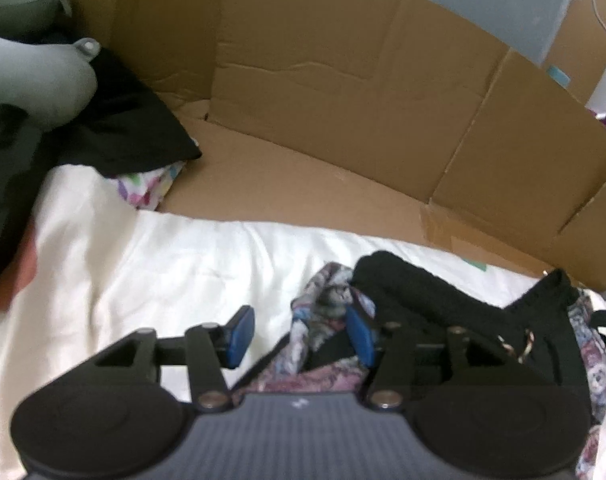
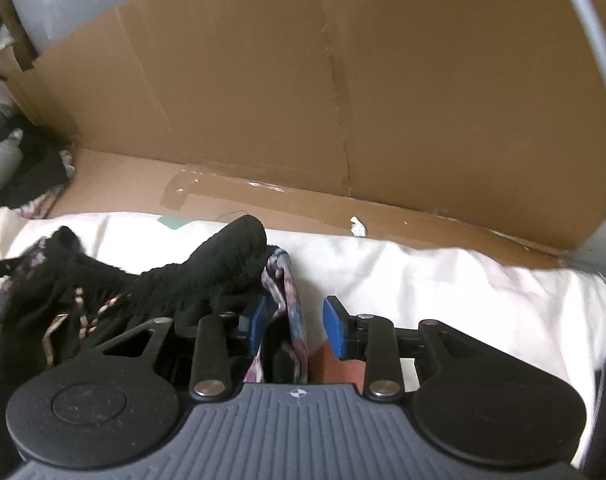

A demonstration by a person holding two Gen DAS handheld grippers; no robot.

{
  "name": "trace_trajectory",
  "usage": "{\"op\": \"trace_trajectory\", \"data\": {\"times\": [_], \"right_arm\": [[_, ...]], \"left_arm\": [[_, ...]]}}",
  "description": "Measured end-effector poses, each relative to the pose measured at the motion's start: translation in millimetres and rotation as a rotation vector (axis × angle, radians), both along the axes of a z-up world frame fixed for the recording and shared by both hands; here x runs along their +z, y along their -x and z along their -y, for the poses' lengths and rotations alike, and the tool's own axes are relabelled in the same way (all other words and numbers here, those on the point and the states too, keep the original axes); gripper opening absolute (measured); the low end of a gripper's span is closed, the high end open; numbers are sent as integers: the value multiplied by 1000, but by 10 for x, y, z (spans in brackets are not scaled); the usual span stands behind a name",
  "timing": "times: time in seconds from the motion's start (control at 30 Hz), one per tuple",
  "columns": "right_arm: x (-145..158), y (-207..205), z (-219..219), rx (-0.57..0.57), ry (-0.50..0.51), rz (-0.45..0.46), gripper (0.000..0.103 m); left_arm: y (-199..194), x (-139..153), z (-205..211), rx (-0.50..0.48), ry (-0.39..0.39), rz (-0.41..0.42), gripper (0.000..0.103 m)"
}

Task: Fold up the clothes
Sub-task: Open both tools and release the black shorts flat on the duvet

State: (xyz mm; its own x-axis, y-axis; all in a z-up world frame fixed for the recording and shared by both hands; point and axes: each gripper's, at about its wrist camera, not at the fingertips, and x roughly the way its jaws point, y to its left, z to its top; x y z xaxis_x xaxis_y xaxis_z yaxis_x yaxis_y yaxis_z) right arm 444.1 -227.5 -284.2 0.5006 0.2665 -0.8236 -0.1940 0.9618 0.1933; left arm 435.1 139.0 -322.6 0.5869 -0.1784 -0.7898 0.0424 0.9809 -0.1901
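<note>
A crumpled black knitted garment (image 1: 407, 284) lies bunched together with a floral patterned cloth (image 1: 323, 300) on a white sheet (image 1: 175, 264). My left gripper (image 1: 299, 336) hangs over the left end of this bundle, jaws apart. The floral edge lies between its blue pads, and the right one is against the cloth. In the right wrist view the black knit (image 2: 223, 264) rises left of my right gripper (image 2: 295, 328). That gripper stands open, with a fold of the floral cloth (image 2: 289, 304) between its pads and a gap on the right side.
Brown cardboard walls (image 1: 343, 92) and a cardboard floor (image 1: 287, 184) enclose the far side of the sheet. A pile of other clothes (image 1: 115, 120), black, grey-green and colourful, sits at the back left. A white paper scrap (image 2: 358, 227) lies on the cardboard.
</note>
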Motion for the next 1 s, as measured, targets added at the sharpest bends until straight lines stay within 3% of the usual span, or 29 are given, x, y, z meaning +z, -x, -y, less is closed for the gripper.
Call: {"op": "trace_trajectory", "data": {"times": [0.2, 0.4, 0.7, 1.0], "right_arm": [[234, 389, 153, -28, -82, -11, 38], [533, 880, 275, -17, -146, 6, 38], [908, 1612, 604, 6, -173, 52, 38], [1048, 2276, 831, -7, -242, 94, 39]], "left_arm": [[252, 259, 116, -6, 2, 7, 58], [615, 473, 376, -94, -38, 2, 61], [1203, 639, 698, -156, -28, -9, 66], [1761, 731, 1135, -239, -10, -25, 66]]}}
